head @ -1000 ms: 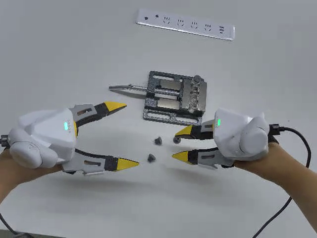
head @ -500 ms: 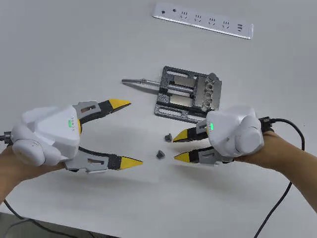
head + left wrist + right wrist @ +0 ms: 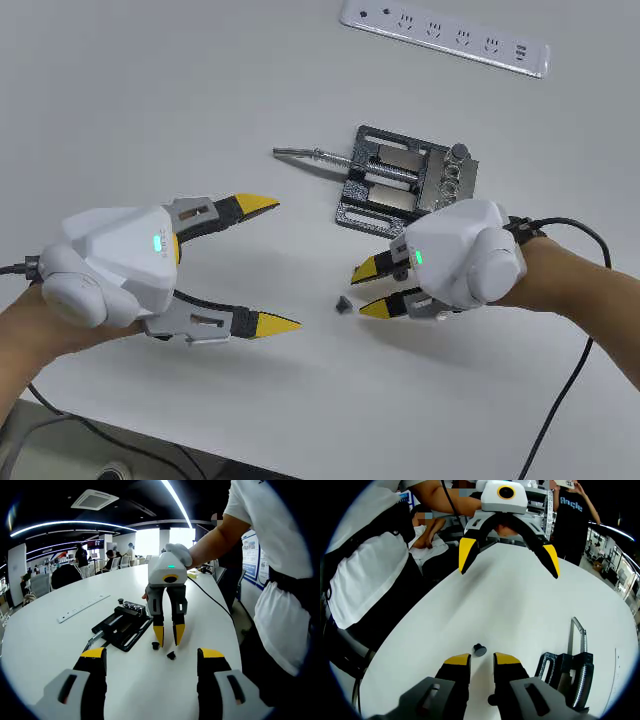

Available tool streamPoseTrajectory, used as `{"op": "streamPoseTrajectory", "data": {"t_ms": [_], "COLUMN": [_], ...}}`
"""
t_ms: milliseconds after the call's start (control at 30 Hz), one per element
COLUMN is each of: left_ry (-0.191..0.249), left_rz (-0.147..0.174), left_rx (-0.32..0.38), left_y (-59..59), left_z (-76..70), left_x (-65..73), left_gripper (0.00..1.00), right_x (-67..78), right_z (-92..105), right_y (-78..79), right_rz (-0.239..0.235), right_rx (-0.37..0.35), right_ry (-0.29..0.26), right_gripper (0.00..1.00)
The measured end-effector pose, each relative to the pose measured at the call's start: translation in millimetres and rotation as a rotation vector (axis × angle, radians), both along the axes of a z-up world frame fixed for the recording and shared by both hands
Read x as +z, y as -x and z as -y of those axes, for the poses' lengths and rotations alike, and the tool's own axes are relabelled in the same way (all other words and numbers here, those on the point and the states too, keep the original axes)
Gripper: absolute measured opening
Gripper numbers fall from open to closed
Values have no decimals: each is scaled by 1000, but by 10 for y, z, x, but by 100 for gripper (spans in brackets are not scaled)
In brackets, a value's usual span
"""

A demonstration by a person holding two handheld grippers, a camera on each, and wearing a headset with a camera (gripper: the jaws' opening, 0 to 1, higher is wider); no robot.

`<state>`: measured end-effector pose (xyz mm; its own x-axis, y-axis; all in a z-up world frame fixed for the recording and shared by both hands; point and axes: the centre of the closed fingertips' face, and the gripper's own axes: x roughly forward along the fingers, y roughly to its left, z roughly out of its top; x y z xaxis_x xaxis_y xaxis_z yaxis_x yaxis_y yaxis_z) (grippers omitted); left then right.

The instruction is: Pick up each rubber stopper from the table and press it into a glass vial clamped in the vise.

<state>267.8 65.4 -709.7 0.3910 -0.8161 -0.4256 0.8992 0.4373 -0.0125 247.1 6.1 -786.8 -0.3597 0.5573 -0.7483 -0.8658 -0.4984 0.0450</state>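
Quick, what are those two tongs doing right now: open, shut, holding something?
Left tongs: wide open, holding nothing.
Right tongs: open only narrowly, nothing gripped, tips close to a rubber stopper on the table.

Left gripper (image 3: 286, 264) and right gripper (image 3: 360, 292): I read both shells as smooth, glossy white plastic, with grey plastic jaws ending in matt yellow tips. Just ahead of the right gripper's tips I see a dull dark-grey rubber stopper (image 3: 342, 304) on the matt white table (image 3: 150, 110). Beyond the right gripper, the vise (image 3: 388, 188) is dark matt metal with a bright polished screw
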Motion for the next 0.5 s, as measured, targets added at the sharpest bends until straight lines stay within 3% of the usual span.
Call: {"op": "streamPoseTrajectory", "data": {"t_ms": [333,500], "left_ry": [-2,-5], "left_rz": [-10,-13], "left_rx": [-4,-2], "left_y": [28,27], "left_z": [8,10], "left_x": [-37,-44], "left_gripper": [72,72], "right_x": [-121,-136], "right_z": [11,-27], "right_y": [47,35], "right_rz": [41,51], "right_rx": [117,160], "right_ry": [34,24], "right_gripper": [18,17]}}
